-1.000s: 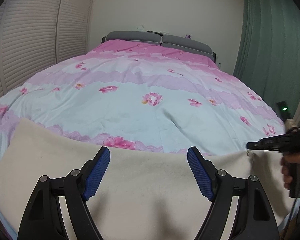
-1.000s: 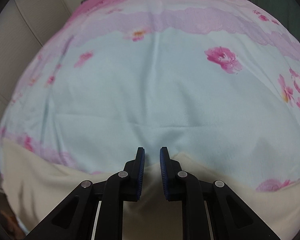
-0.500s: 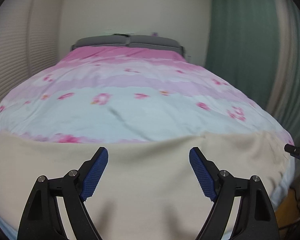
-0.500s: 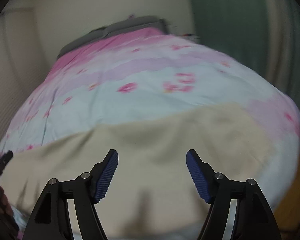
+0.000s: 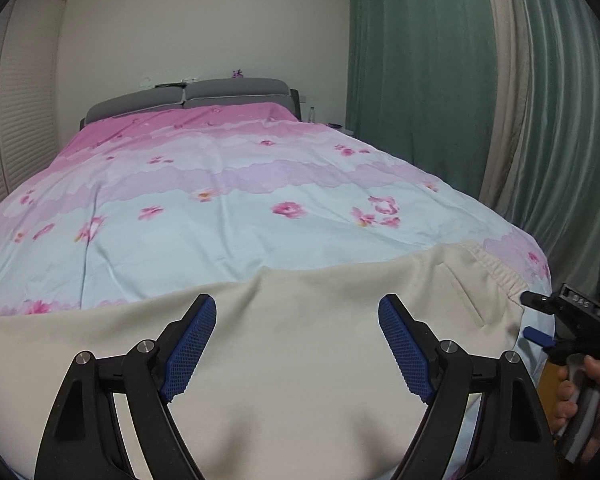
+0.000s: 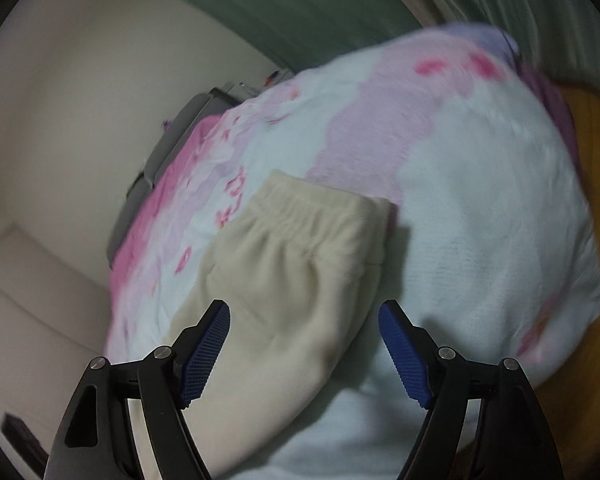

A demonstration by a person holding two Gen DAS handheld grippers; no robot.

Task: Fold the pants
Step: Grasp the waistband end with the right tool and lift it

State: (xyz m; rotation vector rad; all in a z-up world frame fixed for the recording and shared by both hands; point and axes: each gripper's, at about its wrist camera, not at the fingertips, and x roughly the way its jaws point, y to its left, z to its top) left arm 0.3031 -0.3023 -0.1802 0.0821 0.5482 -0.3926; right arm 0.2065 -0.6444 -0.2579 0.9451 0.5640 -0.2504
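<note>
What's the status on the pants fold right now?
Left gripper open, empty, over cream pants. Right gripper jaws just opening, nothing between the fingers, near the waistband. Pants flat on floral bedspread. Nothing in the way.

left tool (image 5: 298,312) open | cream pants (image 5: 300,360) flat on bed (image 5: 220,216)

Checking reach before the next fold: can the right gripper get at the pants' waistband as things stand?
Probably yes: right gripper is open and empty, the waistband lies flat ahead on the bedspread, nothing between.
</note>
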